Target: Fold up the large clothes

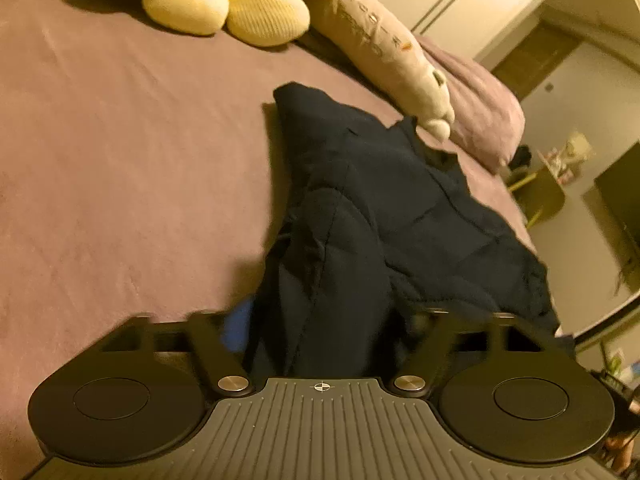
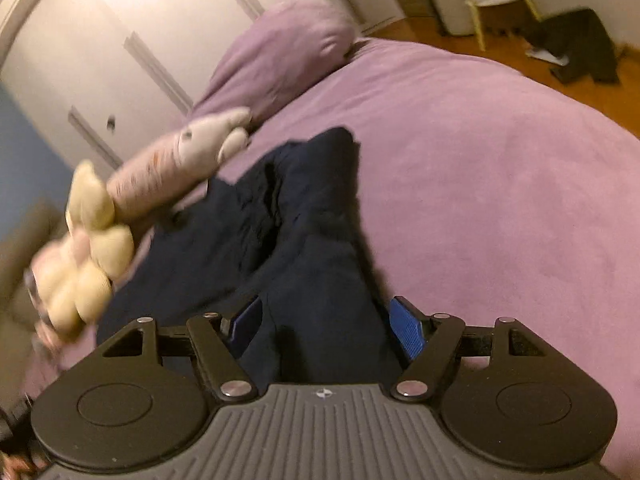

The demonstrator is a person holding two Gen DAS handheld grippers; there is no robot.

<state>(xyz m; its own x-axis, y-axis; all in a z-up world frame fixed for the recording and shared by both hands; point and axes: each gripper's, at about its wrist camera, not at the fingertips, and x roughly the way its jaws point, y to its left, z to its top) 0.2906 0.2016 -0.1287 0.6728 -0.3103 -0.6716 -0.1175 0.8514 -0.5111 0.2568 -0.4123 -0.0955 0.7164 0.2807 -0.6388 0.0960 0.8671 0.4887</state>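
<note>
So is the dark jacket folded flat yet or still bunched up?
Still bunched up: the jacket lies on the bed in a rumpled heap with raised ridges and uneven edges, not squared into flat layers.

Black ribbed left gripper (image 1: 324,332), right gripper (image 2: 326,330), blue pads (image 2: 408,332), silver pivot screws (image 2: 410,388)

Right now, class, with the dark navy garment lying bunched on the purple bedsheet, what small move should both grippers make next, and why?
Probably close both grippers on the cloth: the dark navy garment runs between the parted blue fingers of the left gripper and the right gripper, ungripped, and lies crumpled on the purple bedsheet.
</note>
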